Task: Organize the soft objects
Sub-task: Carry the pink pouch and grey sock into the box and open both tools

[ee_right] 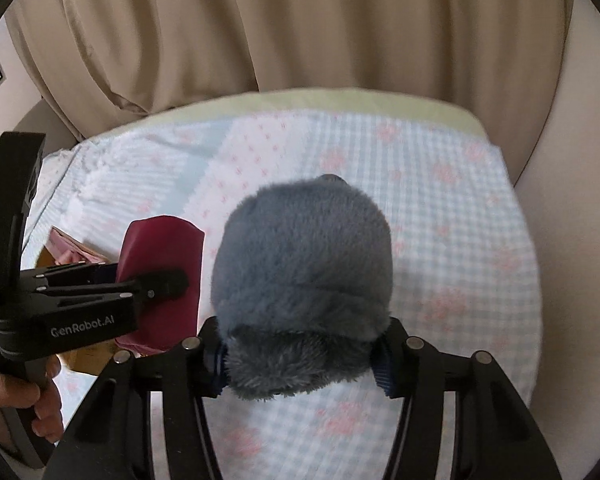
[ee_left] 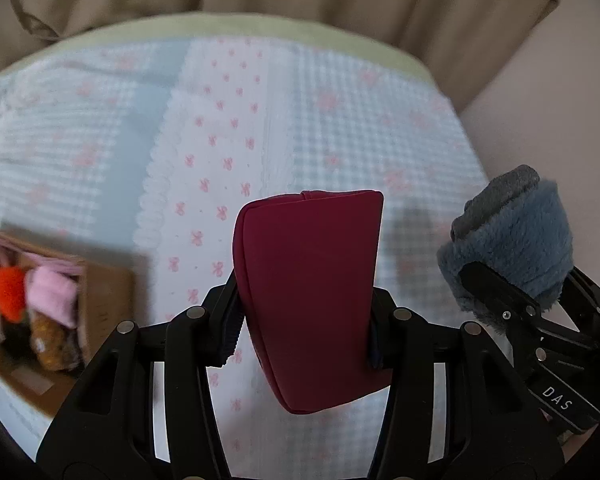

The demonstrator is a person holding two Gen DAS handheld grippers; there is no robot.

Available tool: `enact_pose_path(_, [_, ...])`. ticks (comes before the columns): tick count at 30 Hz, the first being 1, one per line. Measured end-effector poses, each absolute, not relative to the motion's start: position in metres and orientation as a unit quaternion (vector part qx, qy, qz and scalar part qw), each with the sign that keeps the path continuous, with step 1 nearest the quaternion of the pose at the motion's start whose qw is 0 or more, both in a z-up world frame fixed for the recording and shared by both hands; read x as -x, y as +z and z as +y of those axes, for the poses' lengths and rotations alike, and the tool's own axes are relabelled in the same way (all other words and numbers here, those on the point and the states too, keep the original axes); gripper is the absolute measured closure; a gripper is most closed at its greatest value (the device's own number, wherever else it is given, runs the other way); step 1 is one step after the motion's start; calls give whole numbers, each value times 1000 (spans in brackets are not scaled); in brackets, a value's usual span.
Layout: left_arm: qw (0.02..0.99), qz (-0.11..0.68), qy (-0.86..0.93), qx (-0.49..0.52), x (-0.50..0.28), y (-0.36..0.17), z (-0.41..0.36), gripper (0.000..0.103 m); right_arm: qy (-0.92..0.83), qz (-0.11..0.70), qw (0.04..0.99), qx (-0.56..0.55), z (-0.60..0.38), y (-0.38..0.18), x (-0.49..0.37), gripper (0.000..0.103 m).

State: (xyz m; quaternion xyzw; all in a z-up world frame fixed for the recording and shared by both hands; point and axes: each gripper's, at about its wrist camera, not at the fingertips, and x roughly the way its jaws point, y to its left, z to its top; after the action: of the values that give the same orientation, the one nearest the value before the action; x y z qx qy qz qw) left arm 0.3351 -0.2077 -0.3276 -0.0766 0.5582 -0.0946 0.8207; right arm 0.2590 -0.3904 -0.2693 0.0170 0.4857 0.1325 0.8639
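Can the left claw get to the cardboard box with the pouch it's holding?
Probably yes. The left claw is shut on the dark red pouch, and the cardboard box sits low to its left on the bedspread, with nothing visible between them.

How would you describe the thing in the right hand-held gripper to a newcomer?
Above the gingham bedspread, the right hand-held gripper clamps a fuzzy blue-grey slipper. Its plush pile sets it apart from the smooth crimson pouch held beside it.

Red pouch [ee_left: 308, 292] and blue-grey fuzzy slipper [ee_right: 300, 280] (both gripper-held) above bed
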Motion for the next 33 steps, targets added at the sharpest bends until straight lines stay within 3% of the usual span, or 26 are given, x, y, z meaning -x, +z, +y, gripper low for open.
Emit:
enact_pose_path(9, [848,512,-102,92,-278,-218,-167,58,119,455,882,-19,-356,-168,-207,52])
enact_pose_path(16, [866,484,-82,95,-241,-158,-106,58,132,443,886,-16,-306,-122,-177,52])
enact_pose_path(24, [873,473,-66,99,-216,-136,-18,58,146,437,887,-23,-219,-104,-159,52])
enact_pose_path(33, [862,495,-72,80,-224,-154,92,58,128,469,873,-47,-115,-123,-161,52])
